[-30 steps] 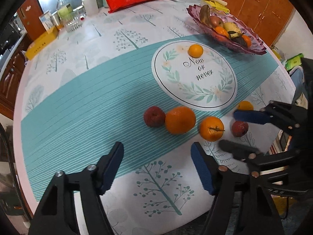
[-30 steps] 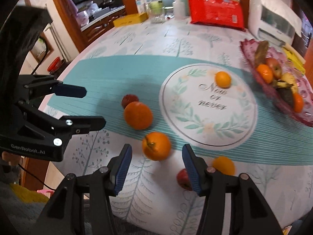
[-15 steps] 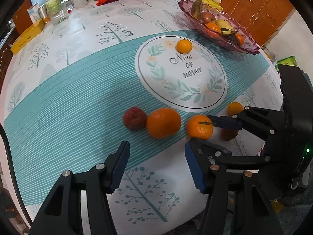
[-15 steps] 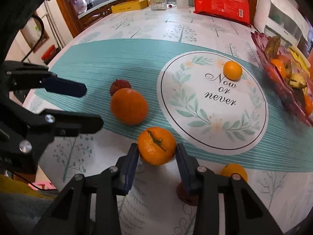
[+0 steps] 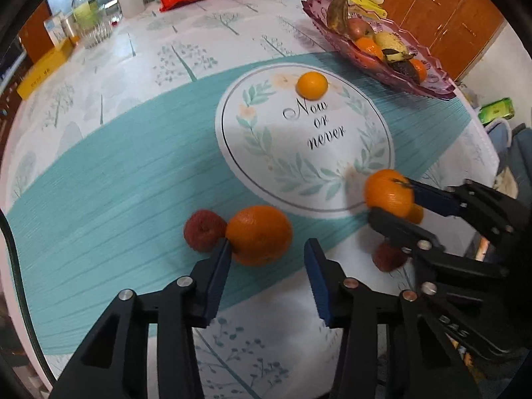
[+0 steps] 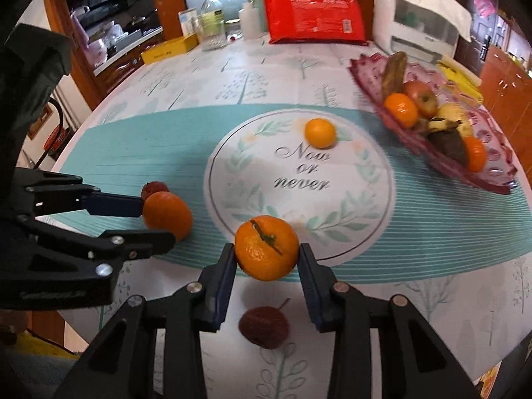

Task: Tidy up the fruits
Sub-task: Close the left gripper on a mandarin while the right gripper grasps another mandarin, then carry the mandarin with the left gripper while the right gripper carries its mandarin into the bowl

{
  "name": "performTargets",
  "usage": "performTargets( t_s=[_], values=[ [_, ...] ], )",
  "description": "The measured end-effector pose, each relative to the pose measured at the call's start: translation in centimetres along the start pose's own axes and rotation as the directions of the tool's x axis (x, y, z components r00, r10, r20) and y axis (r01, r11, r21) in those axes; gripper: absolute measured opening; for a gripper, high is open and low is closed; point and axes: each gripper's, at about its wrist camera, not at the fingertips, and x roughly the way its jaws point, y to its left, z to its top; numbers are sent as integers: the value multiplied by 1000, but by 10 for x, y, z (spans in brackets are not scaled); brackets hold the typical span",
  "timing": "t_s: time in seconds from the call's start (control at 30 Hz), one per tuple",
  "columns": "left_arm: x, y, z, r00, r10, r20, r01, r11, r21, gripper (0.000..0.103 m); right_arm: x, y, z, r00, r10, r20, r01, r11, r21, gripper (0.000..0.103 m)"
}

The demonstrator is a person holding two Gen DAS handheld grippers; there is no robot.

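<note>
My right gripper (image 6: 267, 256) is shut on a stemmed orange (image 6: 266, 247) and holds it above the tablecloth; it also shows in the left wrist view (image 5: 388, 196). My left gripper (image 5: 266, 252) is open, its fingers on either side of a large orange (image 5: 259, 234) that touches a dark red fruit (image 5: 203, 230). Another red fruit (image 6: 264, 326) lies below the held orange. A small orange (image 5: 312, 85) sits on the white printed circle. A purple fruit dish (image 6: 495, 173) with several fruits stands at the right.
A red packet (image 6: 314, 21), bottles (image 6: 211, 20), a yellow box (image 6: 169, 48) and a white appliance (image 6: 420, 21) line the table's far edge. Another small orange (image 5: 417, 214) lies behind the right gripper. The near table edge is close below both grippers.
My right gripper closed on the stemmed orange and lifted it off the table. My left gripper moved forward until its fingers flank the large orange.
</note>
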Motion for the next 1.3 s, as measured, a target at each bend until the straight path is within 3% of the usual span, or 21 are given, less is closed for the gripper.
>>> performTargets(
  t_s=[0.3,0.6,0.8,1.0,1.3],
  values=[
    [10,-16,11,988,148,34,-151,983,109,39,-12,-19,5,999,-38,36,37,999,33,38],
    [29,-31,20,963,269,25,-268,941,208,43,-14,-30,7,998,-41,54,38,998,50,38],
    [30,-28,24,964,264,17,-262,944,199,42,-16,-39,10,997,-36,70,32,997,67,38],
    [24,-22,29,978,207,-13,-204,971,128,41,-22,-46,14,995,-24,96,17,997,70,38],
    [-21,-48,50,983,171,66,-176,980,92,40,-49,-62,20,989,-6,150,-3,998,65,38]
  ],
)
